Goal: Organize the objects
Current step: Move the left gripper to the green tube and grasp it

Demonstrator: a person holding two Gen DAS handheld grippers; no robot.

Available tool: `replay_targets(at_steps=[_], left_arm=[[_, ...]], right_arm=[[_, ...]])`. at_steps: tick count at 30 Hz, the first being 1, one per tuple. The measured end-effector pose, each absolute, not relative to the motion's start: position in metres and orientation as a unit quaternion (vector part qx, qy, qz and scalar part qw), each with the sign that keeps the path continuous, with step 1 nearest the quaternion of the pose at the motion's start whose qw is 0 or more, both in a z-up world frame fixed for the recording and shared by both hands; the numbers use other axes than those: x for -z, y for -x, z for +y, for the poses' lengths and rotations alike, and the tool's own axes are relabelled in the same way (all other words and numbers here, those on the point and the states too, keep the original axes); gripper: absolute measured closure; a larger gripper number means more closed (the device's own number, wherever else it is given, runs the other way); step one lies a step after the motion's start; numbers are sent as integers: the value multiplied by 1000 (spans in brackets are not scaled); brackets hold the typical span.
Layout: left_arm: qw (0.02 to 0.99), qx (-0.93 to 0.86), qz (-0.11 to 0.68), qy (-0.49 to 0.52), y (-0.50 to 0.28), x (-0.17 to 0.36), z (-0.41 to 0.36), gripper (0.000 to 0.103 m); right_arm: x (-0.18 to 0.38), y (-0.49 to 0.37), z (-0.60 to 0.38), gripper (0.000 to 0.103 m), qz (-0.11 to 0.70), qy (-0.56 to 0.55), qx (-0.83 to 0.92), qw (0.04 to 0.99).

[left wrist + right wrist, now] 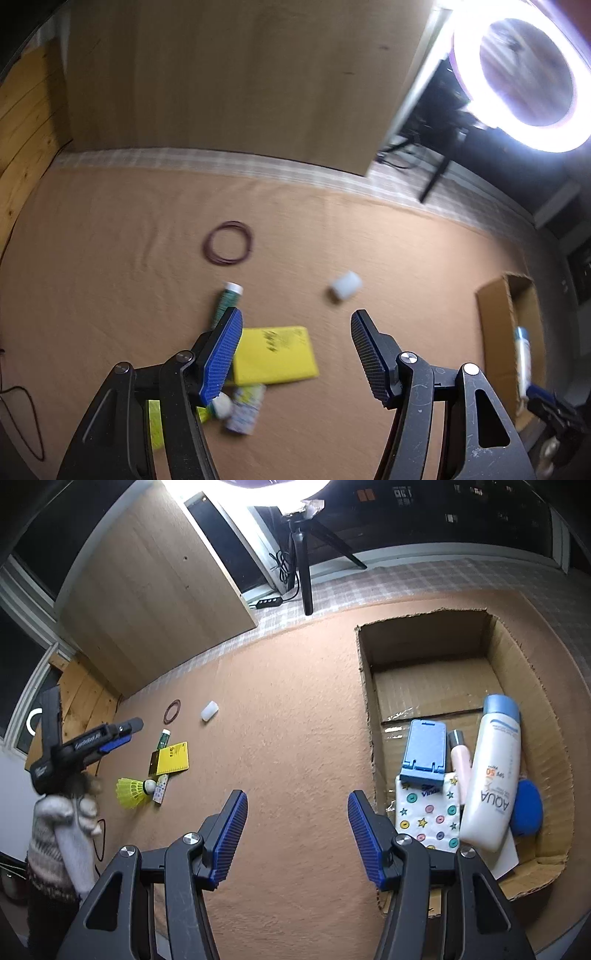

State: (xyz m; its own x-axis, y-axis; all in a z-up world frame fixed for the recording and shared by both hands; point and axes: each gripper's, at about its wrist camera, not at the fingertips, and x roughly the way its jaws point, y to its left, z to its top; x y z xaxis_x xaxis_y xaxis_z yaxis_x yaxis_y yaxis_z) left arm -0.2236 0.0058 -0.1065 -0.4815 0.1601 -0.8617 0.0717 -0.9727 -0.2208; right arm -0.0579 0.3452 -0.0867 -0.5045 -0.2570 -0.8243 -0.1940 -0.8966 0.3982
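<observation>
Right wrist view: sunscreen bottle reads "AQUA", "SPF 50"; both grippers' fingers released, empty.

We seem to be in a home room set up for filming. A peach cloth covers the surface, with checked fabric along its far edge. At the far side a lit ring light stands on a tripod beside a wooden panel. Pine boards line the far left. Household bits fill a cardboard box on the right: sunscreen, tissues.
</observation>
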Motion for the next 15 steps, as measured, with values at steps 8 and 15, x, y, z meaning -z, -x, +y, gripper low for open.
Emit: replay_targets(at_steps=[8, 15], left_arm=[[2, -834, -134, 536, 245, 146, -25, 48], [-1, -822, -126, 555, 259, 169, -33, 62]], right_arm=[[92, 57, 348, 50, -225, -504, 834, 3], [100, 58, 353, 50, -232, -513, 826, -7]])
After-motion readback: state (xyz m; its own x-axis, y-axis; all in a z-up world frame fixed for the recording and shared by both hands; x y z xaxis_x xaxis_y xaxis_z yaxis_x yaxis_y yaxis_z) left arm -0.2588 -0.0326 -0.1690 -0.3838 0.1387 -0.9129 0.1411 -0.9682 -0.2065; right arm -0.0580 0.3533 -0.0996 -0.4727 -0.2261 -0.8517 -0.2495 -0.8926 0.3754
